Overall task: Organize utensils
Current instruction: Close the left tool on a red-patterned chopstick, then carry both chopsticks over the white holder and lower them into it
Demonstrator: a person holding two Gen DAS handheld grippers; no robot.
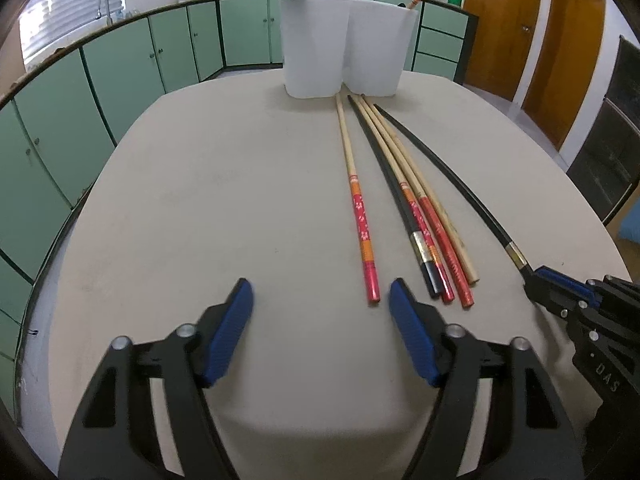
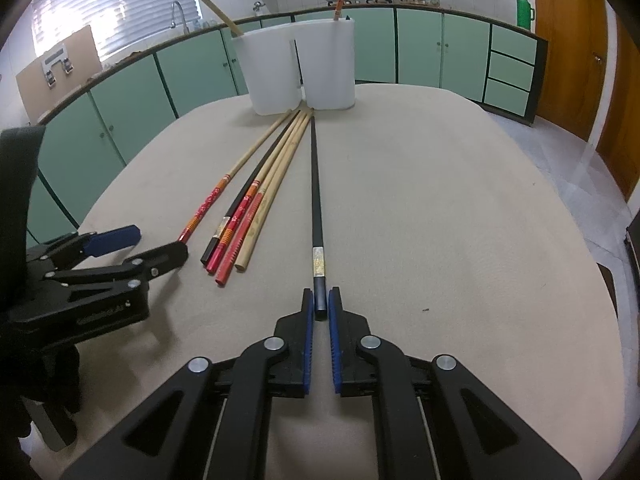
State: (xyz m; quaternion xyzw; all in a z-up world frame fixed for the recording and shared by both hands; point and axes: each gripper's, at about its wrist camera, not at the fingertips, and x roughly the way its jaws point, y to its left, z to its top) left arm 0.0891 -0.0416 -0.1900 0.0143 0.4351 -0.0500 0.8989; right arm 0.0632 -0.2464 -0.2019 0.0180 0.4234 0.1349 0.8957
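Several chopsticks lie on the beige table, tips toward two white holders [image 1: 344, 48] [image 2: 296, 68] at the far edge. A red-patterned chopstick [image 1: 358, 208] [image 2: 208, 204] lies apart at the left of the bunch [image 1: 424, 216] [image 2: 252, 208]. A black chopstick [image 1: 452, 180] [image 2: 316, 200] lies apart at the right. My right gripper [image 2: 320, 308] [image 1: 540, 280] is shut on the black chopstick's near end. My left gripper [image 1: 320, 300] [image 2: 156, 244] is open and empty, just before the red-patterned chopstick's end. Each holder has a stick standing in it.
The table [image 1: 240, 200] [image 2: 440, 200] has rounded edges. Green kitchen cabinets [image 1: 120, 64] run behind it. Wooden doors [image 1: 568, 40] stand at the right. A green flask [image 2: 524, 10] sits on the counter.
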